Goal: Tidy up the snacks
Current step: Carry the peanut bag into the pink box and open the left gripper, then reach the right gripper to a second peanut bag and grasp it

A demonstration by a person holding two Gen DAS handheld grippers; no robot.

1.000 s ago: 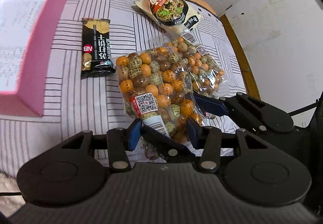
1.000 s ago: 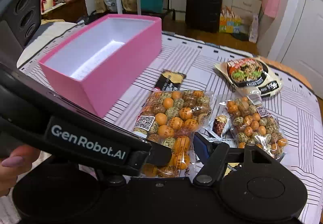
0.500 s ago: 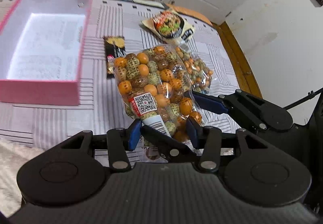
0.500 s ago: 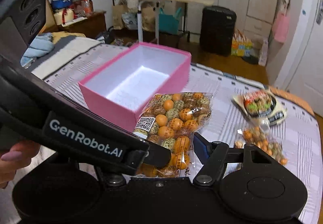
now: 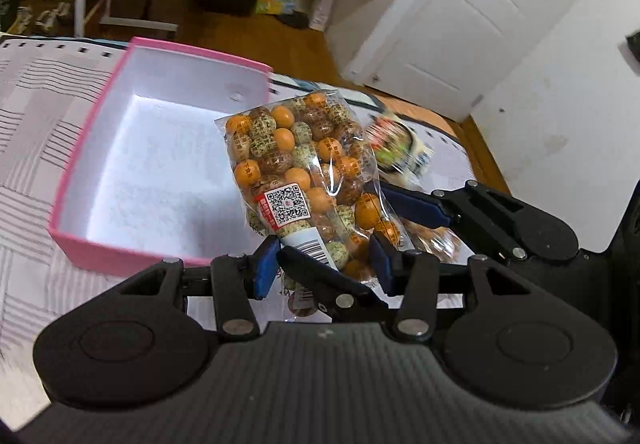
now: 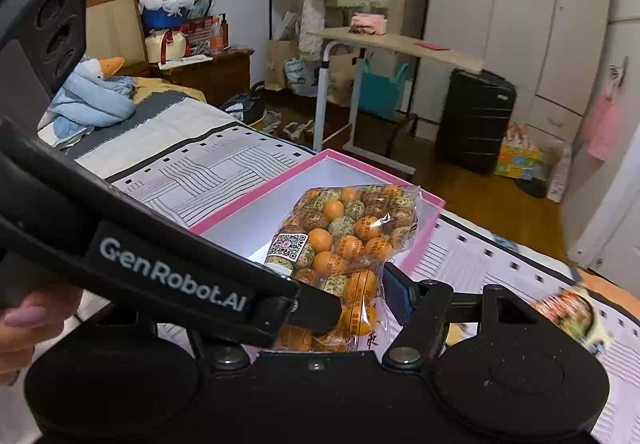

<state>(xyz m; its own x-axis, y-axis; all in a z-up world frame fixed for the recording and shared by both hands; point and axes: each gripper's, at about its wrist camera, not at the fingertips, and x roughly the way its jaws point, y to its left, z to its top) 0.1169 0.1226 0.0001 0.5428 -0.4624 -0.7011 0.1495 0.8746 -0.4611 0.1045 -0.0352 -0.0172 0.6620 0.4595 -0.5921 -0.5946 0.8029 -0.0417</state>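
Note:
A clear bag of orange and speckled candy balls (image 5: 304,171) is held up in the air by both grippers together, over the near right corner of an open pink box (image 5: 92,115) with a white inside. My left gripper (image 5: 324,264) is shut on the bag's lower end. My right gripper (image 6: 360,304) is shut on the same bag (image 6: 348,240), with the box (image 6: 424,240) behind it. In the left wrist view the right gripper's blue finger (image 5: 412,203) presses the bag from the right.
The box sits on a bed with a striped cover (image 5: 36,83). A noodle packet (image 5: 396,147) and a second candy bag (image 5: 432,240) lie on the bed to the right. A folding table (image 6: 396,43), a black suitcase (image 6: 472,119) and wardrobes stand beyond.
Both grippers lifted the candy bag off the bed and carried it left toward the pink box. The black biscuit bar has dropped out of view.

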